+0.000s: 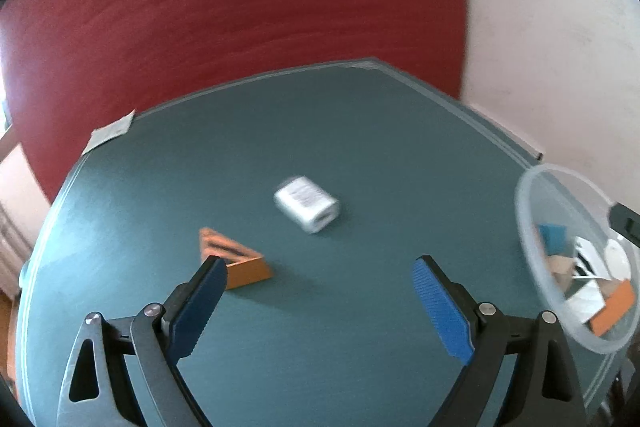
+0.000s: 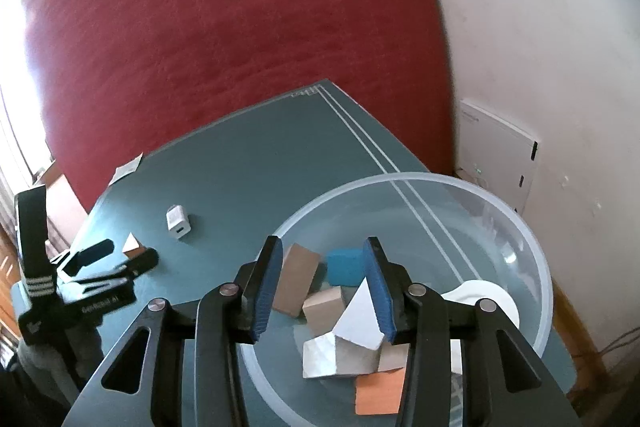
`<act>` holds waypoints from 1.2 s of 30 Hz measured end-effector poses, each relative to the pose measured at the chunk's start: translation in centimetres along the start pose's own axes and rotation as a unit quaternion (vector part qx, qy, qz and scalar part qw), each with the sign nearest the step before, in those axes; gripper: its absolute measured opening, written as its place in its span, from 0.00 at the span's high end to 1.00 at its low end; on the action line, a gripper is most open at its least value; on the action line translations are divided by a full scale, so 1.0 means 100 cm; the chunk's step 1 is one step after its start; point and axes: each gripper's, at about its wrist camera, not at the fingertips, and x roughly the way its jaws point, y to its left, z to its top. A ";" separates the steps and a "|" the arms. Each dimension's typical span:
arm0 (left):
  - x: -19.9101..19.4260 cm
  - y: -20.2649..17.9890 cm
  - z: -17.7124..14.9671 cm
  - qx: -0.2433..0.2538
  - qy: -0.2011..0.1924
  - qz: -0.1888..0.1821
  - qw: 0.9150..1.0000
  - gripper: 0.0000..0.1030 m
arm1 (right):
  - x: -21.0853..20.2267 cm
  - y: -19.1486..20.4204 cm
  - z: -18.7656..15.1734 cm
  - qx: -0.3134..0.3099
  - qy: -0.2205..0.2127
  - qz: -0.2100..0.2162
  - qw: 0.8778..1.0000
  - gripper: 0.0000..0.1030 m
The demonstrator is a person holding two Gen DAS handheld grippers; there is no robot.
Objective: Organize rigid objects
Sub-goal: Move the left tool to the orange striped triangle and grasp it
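Observation:
A white charger block (image 1: 307, 203) lies mid-table on the teal mat; it also shows in the right wrist view (image 2: 177, 221). An orange triangular wedge (image 1: 236, 261) lies nearer, just beyond the left finger of my left gripper (image 1: 320, 267), which is open and empty above the mat. A clear plastic bowl (image 2: 532, 247) holds several blocks: brown, blue, white, orange. My right gripper (image 2: 322, 261) hovers open and empty over the bowl. The bowl shows at the right edge of the left wrist view (image 1: 532, 247). The left gripper is visible in the right wrist view (image 2: 116, 259) by the wedge (image 2: 132, 245).
The teal mat (image 1: 360, 131) covers a table set against a red wall and a white wall. A paper slip (image 1: 110, 133) lies at the mat's far left corner. A white wall box (image 2: 496, 151) is mounted right of the table.

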 end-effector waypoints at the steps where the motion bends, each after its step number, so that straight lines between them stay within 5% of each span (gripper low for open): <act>1: 0.001 0.005 -0.001 -0.006 0.001 0.005 1.000 0.07 | 0.001 0.001 -0.001 -0.002 0.001 0.000 1.000 0.58; 17: 0.028 0.030 -0.005 -0.043 0.031 0.052 0.997 0.07 | 0.008 0.034 -0.017 -0.051 0.023 0.021 0.998 0.58; 25: 0.040 0.028 -0.003 -0.055 0.054 0.067 0.995 0.16 | 0.013 0.042 -0.022 -0.067 0.030 0.026 0.997 0.58; 31: 0.047 0.033 -0.002 -0.069 0.073 0.049 0.994 0.26 | 0.014 0.047 -0.027 -0.078 0.036 0.030 0.996 0.58; 36: 0.041 0.031 -0.005 -0.065 0.063 0.033 0.995 0.52 | 0.017 0.051 -0.032 -0.087 0.046 0.034 0.995 0.58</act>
